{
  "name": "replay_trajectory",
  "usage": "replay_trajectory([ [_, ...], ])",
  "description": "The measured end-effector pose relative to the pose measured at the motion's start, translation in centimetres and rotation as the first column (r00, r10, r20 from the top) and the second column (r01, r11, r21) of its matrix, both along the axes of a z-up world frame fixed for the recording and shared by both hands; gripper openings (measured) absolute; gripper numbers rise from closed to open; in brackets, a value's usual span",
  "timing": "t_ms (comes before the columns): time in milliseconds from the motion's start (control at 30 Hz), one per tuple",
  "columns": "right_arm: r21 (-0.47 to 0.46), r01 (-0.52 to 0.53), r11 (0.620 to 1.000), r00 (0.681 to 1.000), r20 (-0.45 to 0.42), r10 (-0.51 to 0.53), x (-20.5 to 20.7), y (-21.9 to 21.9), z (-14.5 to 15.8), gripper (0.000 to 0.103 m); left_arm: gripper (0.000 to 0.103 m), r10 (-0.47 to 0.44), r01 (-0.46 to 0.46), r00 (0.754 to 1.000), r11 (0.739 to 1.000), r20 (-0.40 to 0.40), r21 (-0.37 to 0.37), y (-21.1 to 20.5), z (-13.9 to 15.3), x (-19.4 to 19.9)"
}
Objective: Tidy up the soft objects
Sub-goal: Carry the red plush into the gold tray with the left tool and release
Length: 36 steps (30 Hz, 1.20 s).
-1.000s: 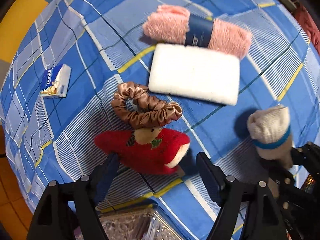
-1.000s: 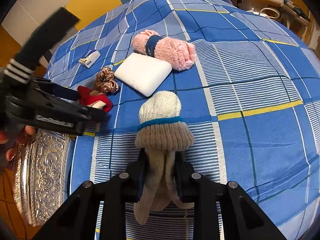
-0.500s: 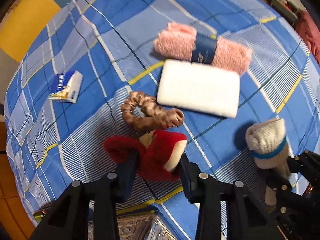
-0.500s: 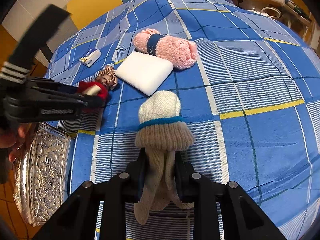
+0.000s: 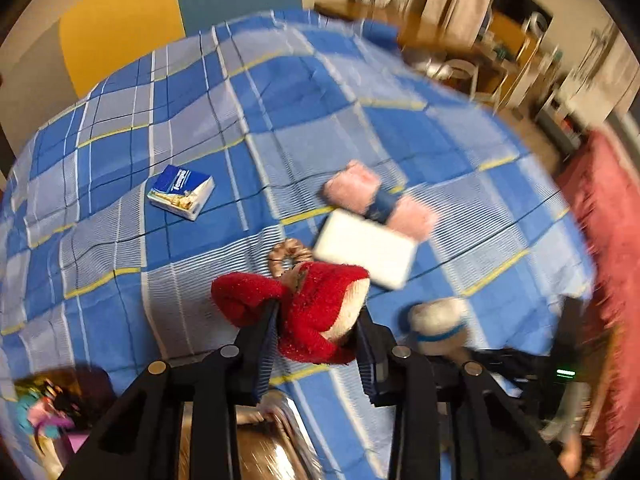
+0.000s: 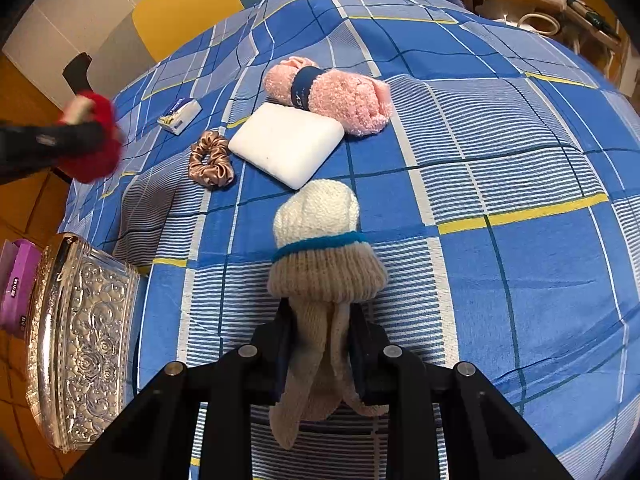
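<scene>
**Blue plaid bed, 2 socks gripped, tray at near-left edge**

Blue plaid bedspread (image 6: pixel 520 128) fills both views; cluttered room behind it, blurred in the left view.

Your left gripper (image 5: pixel 316 320) has its fingers pinched on the red sock (image 5: pixel 316 312), lifted clear of the cloth and off toward the left bed edge in the right view (image 6: pixel 90 140). Likely held high so it swings over the silver tray (image 6: pixel 80 340), which sits at the near-left corner of the bed.

Your right gripper (image 6: pixel 320 340) pinches the narrow leg of the beige knit sock (image 6: pixel 320 248); its cream toe with the teal band rests on the bedspread. Gripping the thin end keeps the bulky part out front where you see it.

Left on the bed, grouped: brown scrunchie (image 6: pixel 210 158), just beside the white sponge (image 6: pixel 286 144); sponge touches the pink fluffy roll (image 6: pixel 332 96). Tissue pack (image 6: pixel 180 114) lies apart, farther left.

Room: right half of the bed is open, plenty of space to move. Left side is tight: the tray overhangs the bed edge, with a purple box (image 6: pixel 16 280) just beyond it. Judgement: 2 arms heading for 1 tray may crowd, so go in turn.
</scene>
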State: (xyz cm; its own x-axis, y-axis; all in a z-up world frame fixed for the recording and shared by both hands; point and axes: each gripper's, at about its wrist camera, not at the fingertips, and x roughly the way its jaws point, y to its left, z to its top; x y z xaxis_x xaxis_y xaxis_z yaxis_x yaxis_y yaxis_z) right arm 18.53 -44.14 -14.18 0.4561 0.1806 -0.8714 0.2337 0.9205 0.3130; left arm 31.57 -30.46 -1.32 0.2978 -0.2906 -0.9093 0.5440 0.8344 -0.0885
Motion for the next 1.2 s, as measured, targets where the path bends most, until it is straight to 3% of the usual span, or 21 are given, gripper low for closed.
replay_trajectory([
  [200, -0.043, -0.001, 0.999, 1.0, 0.02, 0.002, -0.2, 0.6, 0.3, 0.026, 0.035, -0.013, 0.021, 0.997, 0.995, 0.082, -0.095, 2.4, 4.4, -3.7],
  [500, -0.077, 0.007, 0.997, 0.998, 0.063, -0.002, -0.8, 0.7, 1.1, 0.025, 0.035, 0.048, -0.024, 0.994, 0.969, 0.097, -0.244, 10.6, 7.9, -7.0],
  [733, -0.105, 0.027, 0.994, 0.995, 0.097, -0.017, -1.4, 0.3, 1.9, 0.025, 0.035, 0.176, -0.151, 0.983, 0.93, 0.046, -0.337, 19.0, 7.1, -8.4],
  [900, -0.121, 0.051, 0.991, 0.993, 0.108, -0.038, -1.6, 0.0, 2.1, 0.025, 0.035, 0.27, -0.24, 0.963, 0.883, 0.018, -0.404, 25.2, 6.2, -9.9],
  [1033, -0.136, 0.08, 0.987, 0.987, 0.151, -0.059, -2.1, -0.6, 3.1, 0.025, 0.035, 0.344, -0.306, 0.939, 0.854, 0.015, -0.421, 29.6, 5.4, -10.7],
  [1200, -0.135, 0.12, 0.984, 0.977, 0.19, -0.093, -2.4, -1.5, 3.8, 0.025, 0.035, 0.453, -0.422, 0.891, 0.798, -0.034, -0.431, 35.0, 3.5, -10.6],
])
